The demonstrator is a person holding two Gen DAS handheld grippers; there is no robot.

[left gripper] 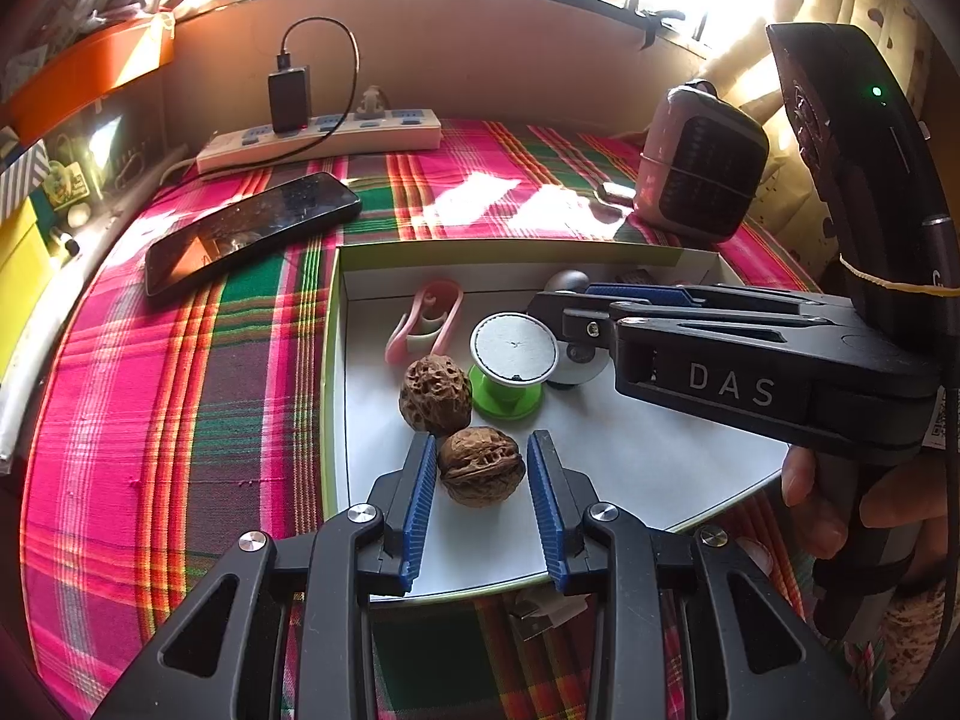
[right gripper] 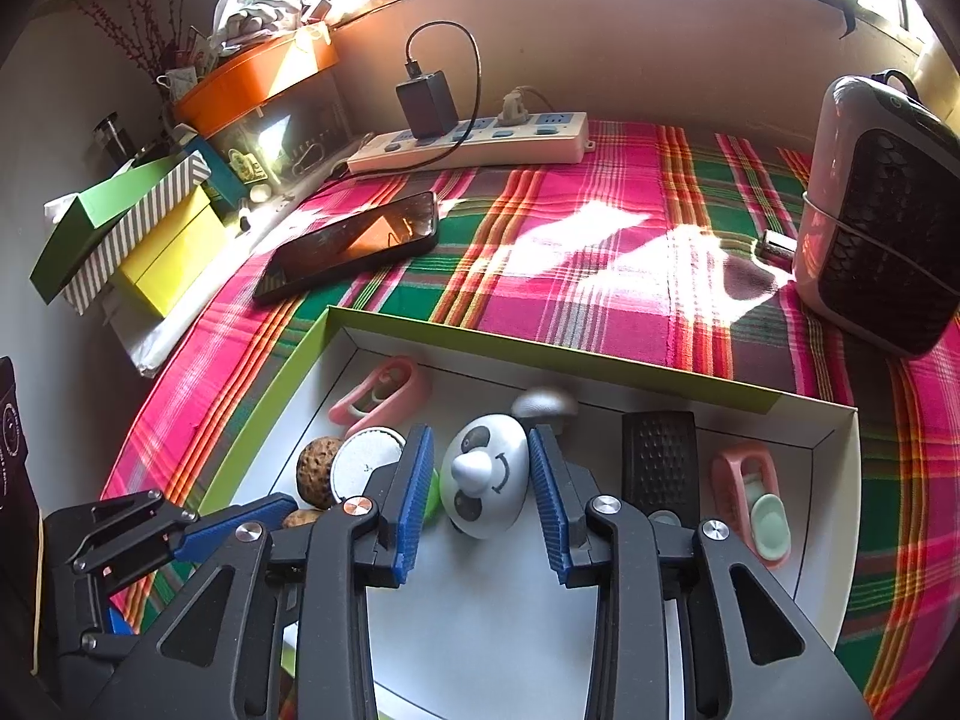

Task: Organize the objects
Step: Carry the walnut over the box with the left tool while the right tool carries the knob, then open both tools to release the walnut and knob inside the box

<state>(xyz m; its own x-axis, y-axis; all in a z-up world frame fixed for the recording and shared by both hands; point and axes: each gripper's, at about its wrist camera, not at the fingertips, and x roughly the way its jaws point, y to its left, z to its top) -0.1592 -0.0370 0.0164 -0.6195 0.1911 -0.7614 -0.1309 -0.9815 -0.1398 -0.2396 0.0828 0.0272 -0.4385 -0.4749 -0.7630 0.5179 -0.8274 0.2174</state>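
**Left wrist view: both grippers straddle small items in the box, neither gripping**

Left wrist view shows the left gripper [left gripper: 480,474] low over the white-lined box [left gripper: 336,324] on the plaid cloth [left gripper: 180,360]. Its jaws stand apart around the front walnut [left gripper: 479,465], with daylight on both sides of the shell, so nothing is clamped. A second walnut [left gripper: 435,396] sits just behind it, touching or nearly touching the green spool [left gripper: 510,372].

From the right wrist, the right gripper [right gripper: 480,480] brackets the panda figure [right gripper: 485,474] in the same box. Its blue pads lie close against the figure, but I judge them released rather than pressing.

Risks from here: the walnut is round and hard, so an off-centre squeeze could squirt it into its neighbour or the spool. The panda's rounded body may likewise slip or tip. The two grippers work near each other and could collide.
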